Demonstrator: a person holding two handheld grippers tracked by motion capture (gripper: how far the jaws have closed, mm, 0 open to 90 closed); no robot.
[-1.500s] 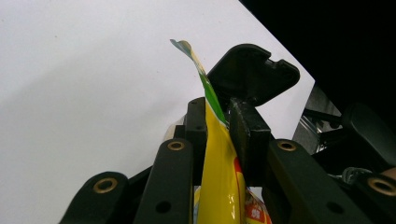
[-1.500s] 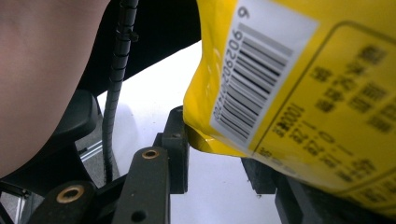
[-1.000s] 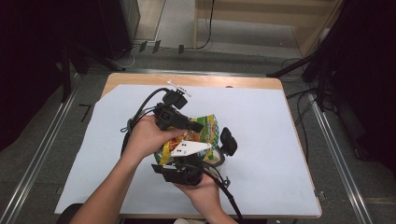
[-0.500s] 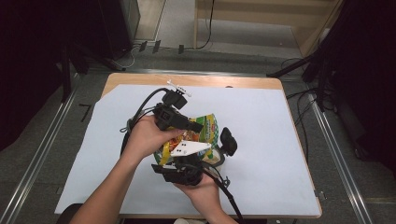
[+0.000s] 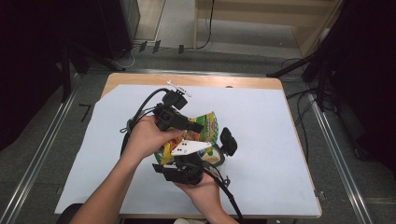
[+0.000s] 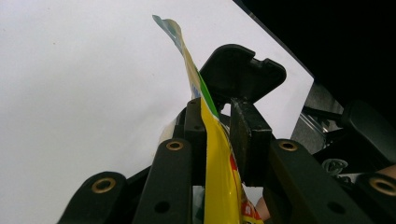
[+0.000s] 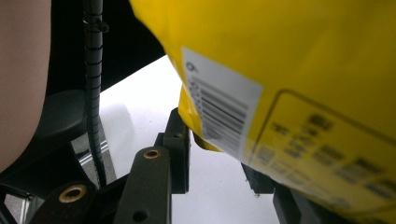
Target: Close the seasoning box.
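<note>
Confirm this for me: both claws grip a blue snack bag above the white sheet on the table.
Wrong colour. The snack bag is yellow, as the right gripper view shows. The left claw and right claw do grip it above the white sheet.

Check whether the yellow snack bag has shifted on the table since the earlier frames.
No. The yellow snack bag sits at the same spot relative to the table's far wooden edge, between the left gripper and right gripper.
</note>
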